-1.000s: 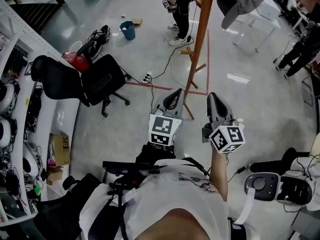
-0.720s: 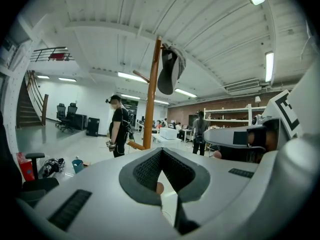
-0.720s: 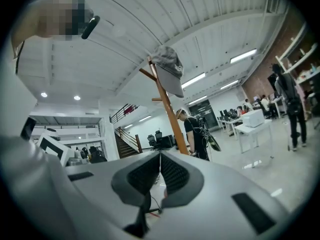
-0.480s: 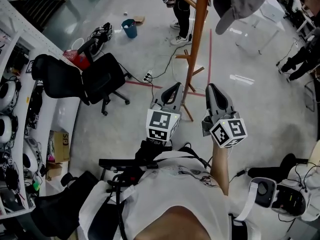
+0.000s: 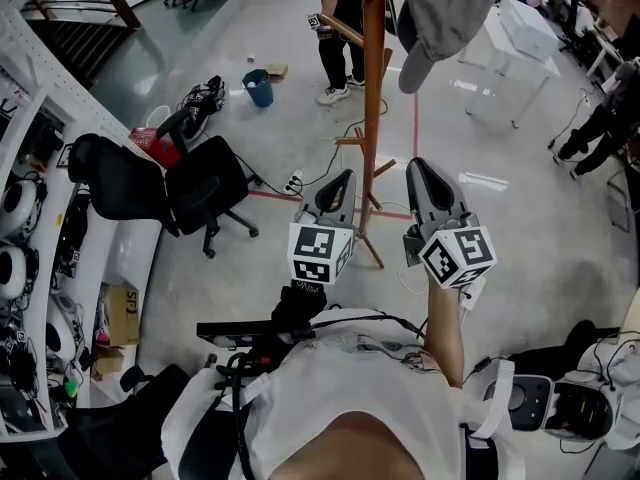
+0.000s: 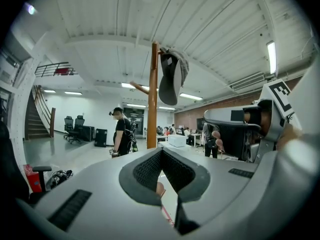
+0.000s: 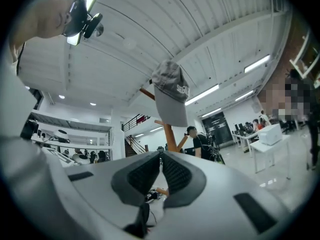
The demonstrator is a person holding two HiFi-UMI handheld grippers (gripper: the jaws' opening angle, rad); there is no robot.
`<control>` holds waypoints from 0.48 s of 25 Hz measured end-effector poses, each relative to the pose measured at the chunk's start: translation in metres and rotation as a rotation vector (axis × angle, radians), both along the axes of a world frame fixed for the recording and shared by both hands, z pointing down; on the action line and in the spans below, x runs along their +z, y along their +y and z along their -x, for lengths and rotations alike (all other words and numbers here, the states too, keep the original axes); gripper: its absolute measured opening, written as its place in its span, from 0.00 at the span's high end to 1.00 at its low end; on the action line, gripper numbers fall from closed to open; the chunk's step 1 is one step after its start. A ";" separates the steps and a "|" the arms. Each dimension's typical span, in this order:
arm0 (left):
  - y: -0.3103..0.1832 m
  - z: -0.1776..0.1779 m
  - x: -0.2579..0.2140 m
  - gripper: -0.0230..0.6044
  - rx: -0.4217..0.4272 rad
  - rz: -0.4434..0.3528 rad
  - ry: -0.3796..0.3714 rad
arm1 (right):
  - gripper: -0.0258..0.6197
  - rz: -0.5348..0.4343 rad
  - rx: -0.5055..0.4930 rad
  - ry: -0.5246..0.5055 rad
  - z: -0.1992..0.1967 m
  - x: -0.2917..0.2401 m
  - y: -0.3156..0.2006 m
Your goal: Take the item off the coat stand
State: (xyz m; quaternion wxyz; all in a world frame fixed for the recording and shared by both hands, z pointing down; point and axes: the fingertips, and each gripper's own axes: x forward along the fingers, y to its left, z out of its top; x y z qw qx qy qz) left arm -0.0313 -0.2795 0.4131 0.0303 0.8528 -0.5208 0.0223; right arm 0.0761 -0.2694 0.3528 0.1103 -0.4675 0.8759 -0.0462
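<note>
A grey cap (image 5: pixel 440 13) hangs at the top of the wooden coat stand (image 5: pixel 373 98), its brim pointing down. In the head view both grippers are held up side by side in front of the stand's foot, well below the cap. My left gripper (image 5: pixel 343 180) is shut and empty, just left of the pole. To the pole's right, my right gripper (image 5: pixel 422 170) is also shut and empty. The left gripper view has the cap (image 6: pixel 172 74) and pole (image 6: pixel 153 99) above the shut left gripper (image 6: pixel 161 151). In the right gripper view the cap (image 7: pixel 171 96) hangs above the shut right gripper (image 7: pixel 160 155).
A black office chair (image 5: pixel 190 178) stands to the left, with white shelves (image 5: pixel 30 218) along the left wall. A blue bucket (image 5: pixel 258 60) and cables lie on the floor. Behind the stand is a person (image 5: pixel 335 28); a white table (image 5: pixel 525 33) is at the far right.
The view has tilted up and come closer to the stand, so more of the pole and the cap shows. Both grippers have risen a little; their jaws stay shut.
</note>
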 end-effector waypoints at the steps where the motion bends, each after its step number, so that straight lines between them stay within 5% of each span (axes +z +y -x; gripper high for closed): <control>1: -0.001 0.000 -0.001 0.96 0.000 -0.002 0.001 | 0.95 -0.023 0.002 0.001 -0.003 -0.009 -0.002; 4: -0.005 -0.002 -0.002 0.96 -0.001 -0.003 0.007 | 0.95 -0.125 0.005 -0.013 -0.021 -0.053 -0.010; 12: -0.014 -0.006 -0.002 0.96 0.009 -0.006 0.017 | 0.61 -0.312 -0.084 -0.126 -0.062 -0.182 -0.036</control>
